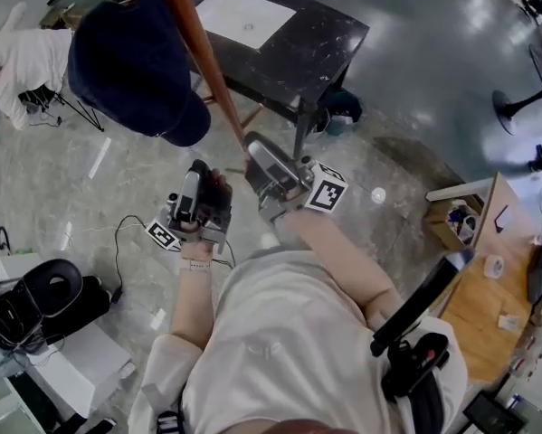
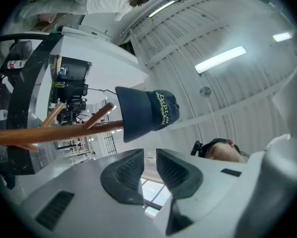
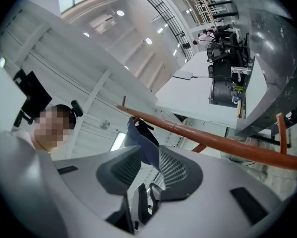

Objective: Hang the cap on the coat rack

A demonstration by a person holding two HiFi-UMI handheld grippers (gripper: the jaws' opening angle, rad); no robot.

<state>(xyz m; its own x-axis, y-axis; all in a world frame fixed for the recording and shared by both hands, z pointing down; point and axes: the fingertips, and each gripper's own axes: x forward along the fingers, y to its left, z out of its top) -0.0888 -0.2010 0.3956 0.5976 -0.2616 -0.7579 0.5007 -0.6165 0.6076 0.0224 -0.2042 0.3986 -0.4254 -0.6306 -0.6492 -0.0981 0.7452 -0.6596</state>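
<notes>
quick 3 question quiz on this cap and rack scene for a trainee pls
1. True or false: the cap lies on the floor.
2. Which gripper holds the cap? A) the left gripper B) the right gripper C) neither, both have their jaws apart and empty
3. Fill in: the cap hangs near the top of the wooden ____.

Key: 1 false, it is up off the floor. 2 C. 3 coat rack.
</notes>
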